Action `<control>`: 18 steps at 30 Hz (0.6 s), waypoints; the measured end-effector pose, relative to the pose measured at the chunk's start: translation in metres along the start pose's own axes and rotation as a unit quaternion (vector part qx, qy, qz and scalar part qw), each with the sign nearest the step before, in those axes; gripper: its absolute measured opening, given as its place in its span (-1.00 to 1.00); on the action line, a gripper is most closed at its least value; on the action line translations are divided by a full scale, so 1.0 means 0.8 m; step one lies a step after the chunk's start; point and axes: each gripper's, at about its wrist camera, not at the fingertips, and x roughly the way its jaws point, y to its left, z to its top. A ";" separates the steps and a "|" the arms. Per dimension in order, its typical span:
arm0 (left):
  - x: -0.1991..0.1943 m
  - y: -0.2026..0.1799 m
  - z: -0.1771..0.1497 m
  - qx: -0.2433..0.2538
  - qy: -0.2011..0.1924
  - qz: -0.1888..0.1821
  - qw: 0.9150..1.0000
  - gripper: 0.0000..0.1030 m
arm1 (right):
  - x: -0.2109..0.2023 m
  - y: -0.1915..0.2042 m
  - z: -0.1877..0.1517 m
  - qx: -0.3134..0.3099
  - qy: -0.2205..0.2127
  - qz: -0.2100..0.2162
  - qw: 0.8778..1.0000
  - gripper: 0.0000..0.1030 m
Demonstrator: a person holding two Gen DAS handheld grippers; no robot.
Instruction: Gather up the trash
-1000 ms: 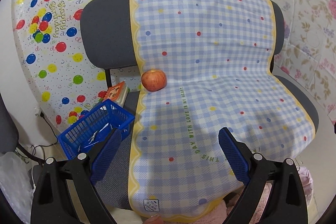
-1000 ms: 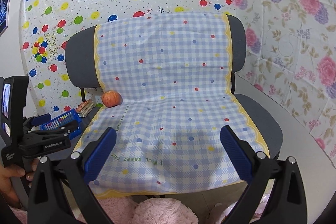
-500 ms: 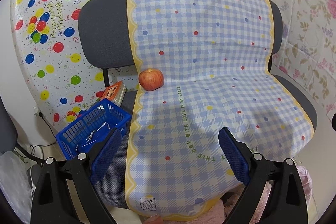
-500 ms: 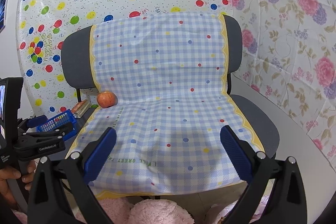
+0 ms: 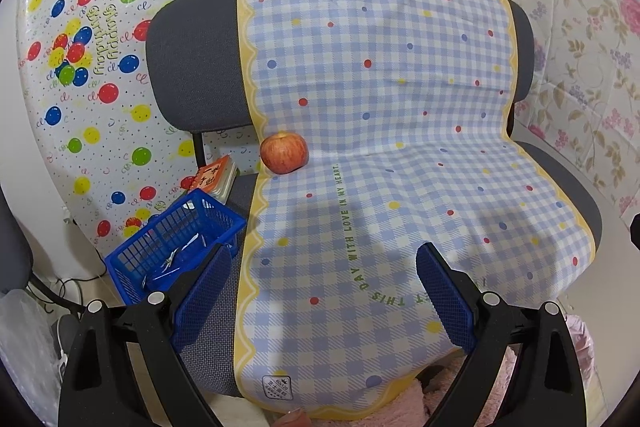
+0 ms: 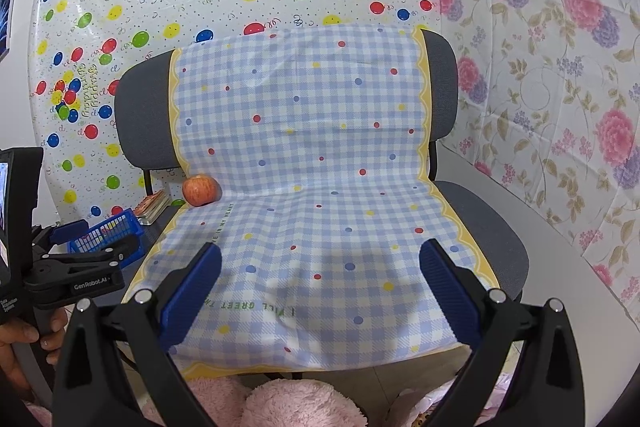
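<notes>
Left wrist footage is being filled by a grey upholstered office chair [image 5: 192, 67] over which a blue-and-white checked cloth with coloured dots and a yellow scalloped border [image 5: 384, 131] is being draped from backrest to seat front, probably so that the seat can serve as a clean work surface. The left gripper [image 5: 324, 295] is being held low over the front of the seat with its blue-padded jaws spread wide and nothing between them; the right gripper [image 6: 320, 287] is being carried in the same way in the right wrist view, jaws likewise spread and empty, so neither is being committed to a grasp yet. A round red-and-yellow apple [image 5: 284, 157] is being left at the crease where seat and backrest meet, right on the cloth's yellow edge on the left side, well apart from both grippers; it is the only loose thing on the seat and is judged to be the piece to be collected. A blue plastic lattice basket [image 5: 176, 243] is being kept on the floor just beside the chair's left side, presumably as the bin, and a few thin pale scraps are being held in its bottom, too small to be identified. A small orange-covered book [image 5: 214, 177] is being propped behind the basket against the balloon-printed wall sheet [image 5: 100, 27]. Pink fluffy fabric [image 6: 280, 403] is being seen below the seat front.
</notes>
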 end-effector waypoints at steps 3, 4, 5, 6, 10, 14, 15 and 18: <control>-0.001 -0.002 0.001 0.001 -0.001 0.000 1.000 0.80 | 0.000 -0.001 0.000 0.000 0.001 0.001 1.000 0.88; -0.001 -0.003 0.001 0.002 -0.001 -0.001 1.000 0.80 | 0.000 -0.001 -0.001 0.000 0.001 0.002 1.000 0.88; -0.001 -0.004 0.001 0.002 -0.001 -0.002 1.000 0.80 | 0.000 -0.002 -0.001 0.000 0.001 0.002 1.000 0.88; 0.000 -0.003 0.001 0.002 -0.001 -0.001 1.000 0.80 | 0.000 -0.001 0.000 0.000 0.001 0.001 1.000 0.88; -0.001 -0.004 0.001 0.001 -0.001 -0.001 1.000 0.80 | 0.000 -0.001 -0.002 0.001 0.001 0.000 1.000 0.88; -0.001 -0.005 0.001 0.001 -0.001 -0.001 1.000 0.80 | 0.000 -0.002 -0.002 0.001 0.001 0.001 1.000 0.88; -0.001 -0.005 0.001 0.001 -0.001 0.000 1.000 0.80 | -0.001 -0.004 -0.002 0.002 0.001 0.001 1.000 0.88; -0.001 -0.006 0.001 0.001 0.000 0.000 1.000 0.80 | -0.001 -0.004 -0.003 0.003 0.001 0.000 1.000 0.88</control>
